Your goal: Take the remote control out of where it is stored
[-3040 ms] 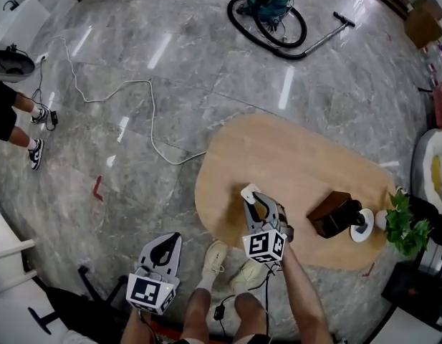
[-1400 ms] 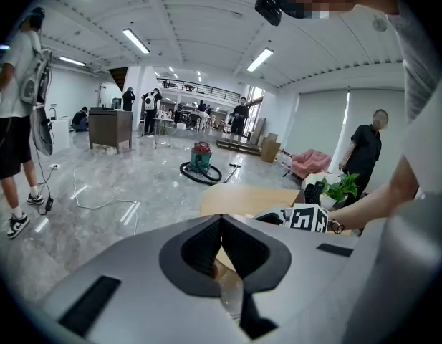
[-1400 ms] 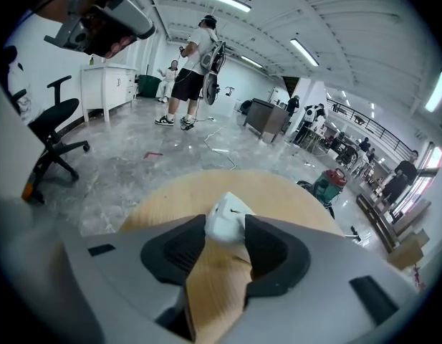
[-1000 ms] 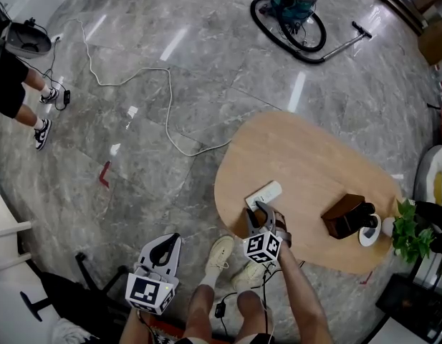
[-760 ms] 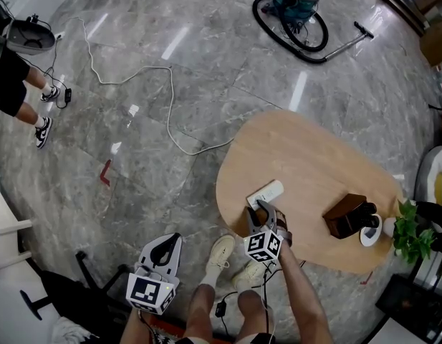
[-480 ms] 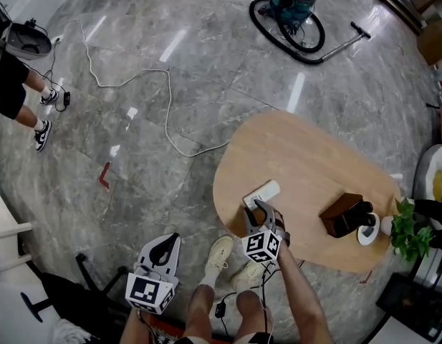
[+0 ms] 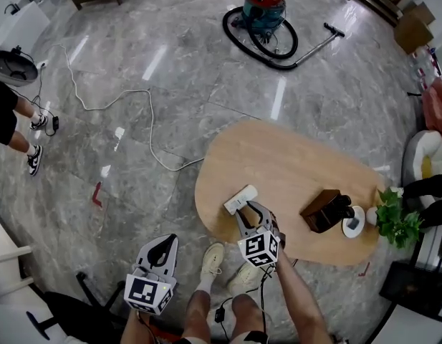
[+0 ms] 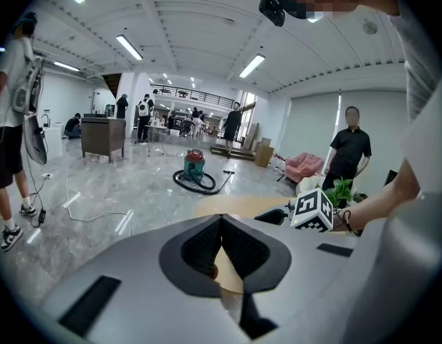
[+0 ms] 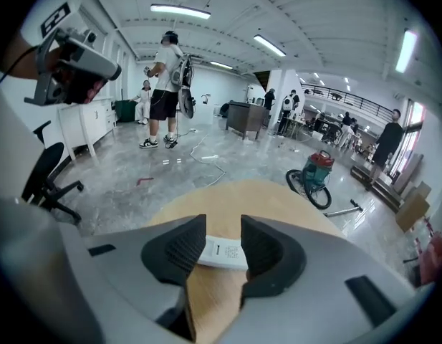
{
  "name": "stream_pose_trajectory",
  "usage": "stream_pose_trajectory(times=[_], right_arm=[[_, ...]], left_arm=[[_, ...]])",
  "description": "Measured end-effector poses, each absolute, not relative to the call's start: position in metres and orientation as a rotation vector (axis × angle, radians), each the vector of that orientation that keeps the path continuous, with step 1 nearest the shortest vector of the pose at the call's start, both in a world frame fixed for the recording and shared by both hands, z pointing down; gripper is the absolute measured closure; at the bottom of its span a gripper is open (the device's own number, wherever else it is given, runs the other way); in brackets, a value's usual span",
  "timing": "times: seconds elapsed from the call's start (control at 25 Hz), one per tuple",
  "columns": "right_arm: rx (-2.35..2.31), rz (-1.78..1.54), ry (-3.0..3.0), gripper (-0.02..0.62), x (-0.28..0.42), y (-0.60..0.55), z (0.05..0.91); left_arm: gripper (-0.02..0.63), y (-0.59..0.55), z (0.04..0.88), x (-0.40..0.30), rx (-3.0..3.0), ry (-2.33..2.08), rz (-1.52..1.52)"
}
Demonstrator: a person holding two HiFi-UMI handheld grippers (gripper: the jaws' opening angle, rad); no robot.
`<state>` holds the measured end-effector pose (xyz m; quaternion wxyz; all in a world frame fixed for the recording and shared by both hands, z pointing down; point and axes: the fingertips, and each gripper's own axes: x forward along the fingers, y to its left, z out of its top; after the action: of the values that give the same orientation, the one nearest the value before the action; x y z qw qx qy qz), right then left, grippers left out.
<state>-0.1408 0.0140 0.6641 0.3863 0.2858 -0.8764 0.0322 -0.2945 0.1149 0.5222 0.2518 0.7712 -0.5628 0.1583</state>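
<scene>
Looking down in the head view, I see the remote (image 7: 240,198) flat on the tabletop (image 7: 299,156) near its edge, just ahead of the right hand-held gripper (image 7: 249,211). The left hand-held gripper (image 7: 167,241) hangs over the floor. Left gripper view: jaws together, empty. Right gripper view: jaws apart, remote crosswise beyond them, ungripped.

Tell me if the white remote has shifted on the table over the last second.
No. The remote lies just as far from the brown holder, near the table edge; only the view shifted.
</scene>
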Motion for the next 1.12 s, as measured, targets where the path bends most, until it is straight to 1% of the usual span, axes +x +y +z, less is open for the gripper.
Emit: stream_pose_trajectory(times=[0.44, 0.68, 1.08, 1.12], right_arm=[[1.038, 0.162, -2.346, 0.447, -0.075, -0.008, 0.559], [1.232, 0.172, -2.398, 0.507, -0.038, 0.003, 0.496], [1.499, 0.261, -2.417, 0.586, 0.027, 0.022, 0.424], [1.521, 0.268, -2.417, 0.586, 0.034, 0.023, 0.419]], left_arm=[[0.6, 0.086, 0.48, -0.247, 2.214, -1.478, 0.436], [0.6, 0.078, 0.451, -0.212, 2.313, -1.444, 0.425], [0.6, 0.064, 0.4, -0.158, 2.464, -1.362, 0.407], [0.6, 0.064, 0.397, -0.152, 2.471, -1.354, 0.402]])
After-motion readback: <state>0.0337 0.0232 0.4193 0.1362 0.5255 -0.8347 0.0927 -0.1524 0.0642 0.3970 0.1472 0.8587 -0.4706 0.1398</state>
